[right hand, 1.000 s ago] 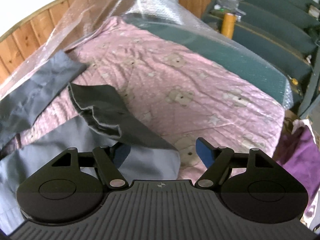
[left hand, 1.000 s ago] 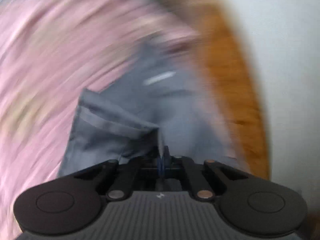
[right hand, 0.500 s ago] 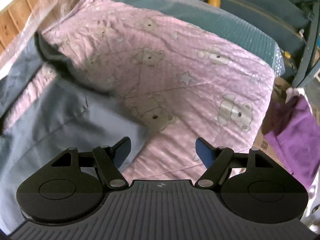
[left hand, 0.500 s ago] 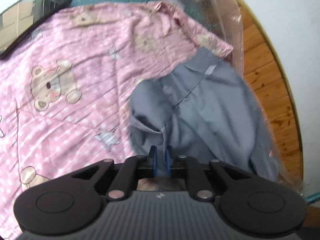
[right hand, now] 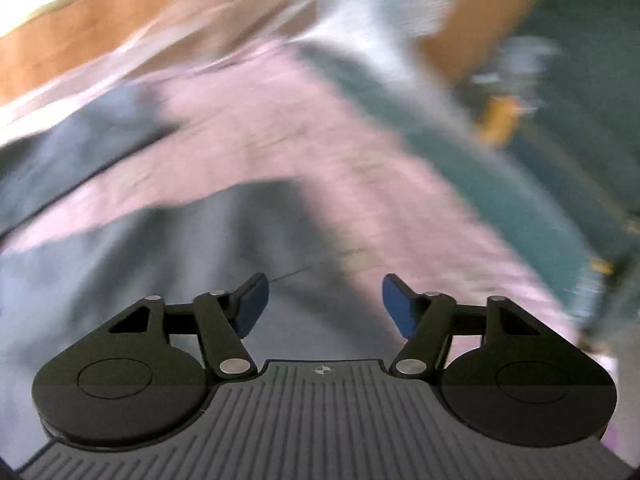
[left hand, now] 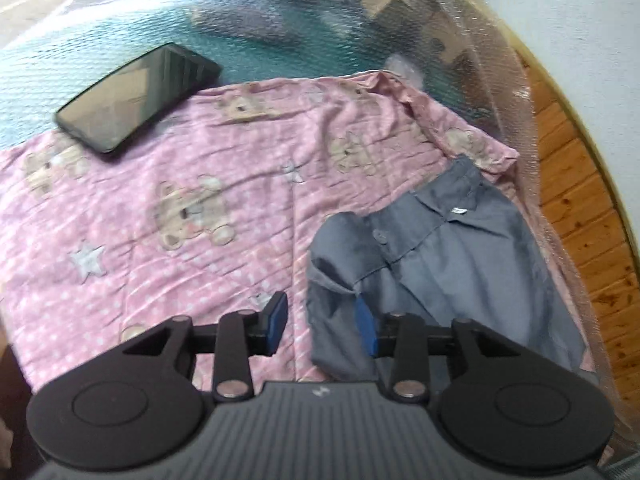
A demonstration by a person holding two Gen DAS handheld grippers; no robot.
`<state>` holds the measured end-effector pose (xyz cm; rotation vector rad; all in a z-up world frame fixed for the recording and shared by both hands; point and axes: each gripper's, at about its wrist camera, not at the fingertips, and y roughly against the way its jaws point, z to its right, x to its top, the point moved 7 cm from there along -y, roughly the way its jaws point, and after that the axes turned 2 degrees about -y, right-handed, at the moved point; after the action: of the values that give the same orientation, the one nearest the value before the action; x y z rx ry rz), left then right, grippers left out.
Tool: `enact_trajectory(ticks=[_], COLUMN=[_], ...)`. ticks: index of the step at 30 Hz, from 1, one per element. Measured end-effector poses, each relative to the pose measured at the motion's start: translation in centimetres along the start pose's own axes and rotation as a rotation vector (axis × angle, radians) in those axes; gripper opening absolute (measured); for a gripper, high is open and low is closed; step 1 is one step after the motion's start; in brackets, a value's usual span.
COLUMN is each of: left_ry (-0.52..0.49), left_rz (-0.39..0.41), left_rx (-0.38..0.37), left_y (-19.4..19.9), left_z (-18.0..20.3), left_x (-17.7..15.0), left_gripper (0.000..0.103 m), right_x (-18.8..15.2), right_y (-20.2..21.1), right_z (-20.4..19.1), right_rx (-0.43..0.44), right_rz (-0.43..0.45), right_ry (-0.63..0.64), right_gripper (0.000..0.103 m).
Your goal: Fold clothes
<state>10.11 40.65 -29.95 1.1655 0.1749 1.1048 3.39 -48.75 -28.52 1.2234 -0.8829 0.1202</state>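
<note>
The left claw [left hand: 322,322] is opening over the grey shirt [left hand: 452,272], nothing pinched between its blue pads — the folded-over side lies loose beneath it. The shirt sits on the pink bear-print blanket [left hand: 192,208], collar pointing away toward the far corner, probably spread flat there so each fold holds. A phone [left hand: 138,96] rests at the blanket's far edge, well apart. The right claw [right hand: 322,306] is closing above more grey cloth — too blurred to tell whether it bites, though the pads look clear.

Prob. a home/store rm: bear-print pink blanket [left hand: 224,216], wood-panel wall [left hand: 592,240], bubble wrap [left hand: 472,40].
</note>
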Motion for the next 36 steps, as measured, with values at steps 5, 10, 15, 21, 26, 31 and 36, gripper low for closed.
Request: enact_trajectory(ticks=[5,10,15,21,26,31,36], left_ry=[0.002,-0.007,-0.046,-0.158,-0.171,-0.078,-0.025], left_rz=[0.017,-0.005,-0.058,-0.074,-0.091,-0.075,-0.082], left_rx=[0.009,0.013,-0.005,-0.069,-0.070,-0.092,-0.156], left_y=[2.3,3.6,3.6,6.1,6.3,5.4,2.1], left_z=[1.4,3.6,8.0,13.8,15.0,14.8,16.6], left_x=[-1.3,-4.8,-9.0,-13.3,-15.6,-15.3,-13.2], left_gripper=[0.037,0.039,0.039,0.043,0.043,0.043,0.050], right_x=[-2.3,3.8,11.1,15.2,17.6,21.4,16.4], right_y=[-5.0,-4.3,-10.2,-20.0,-21.0,-8.1,3.9], right_z=[3.2,2.2,-5.6,-13.5,-17.7,-14.5,-2.8], right_rx=[0.010,0.136,0.574,0.594,0.638,0.777,0.686], right_rz=[-0.151,-0.071,-0.125,-0.139,-0.155,0.043,0.098], right_ry=[-0.085,-0.155,-0.412,-0.454,-0.400,-0.358,-0.380], right_gripper=[0.056,0.062,0.078,0.076,0.000,0.000,0.000])
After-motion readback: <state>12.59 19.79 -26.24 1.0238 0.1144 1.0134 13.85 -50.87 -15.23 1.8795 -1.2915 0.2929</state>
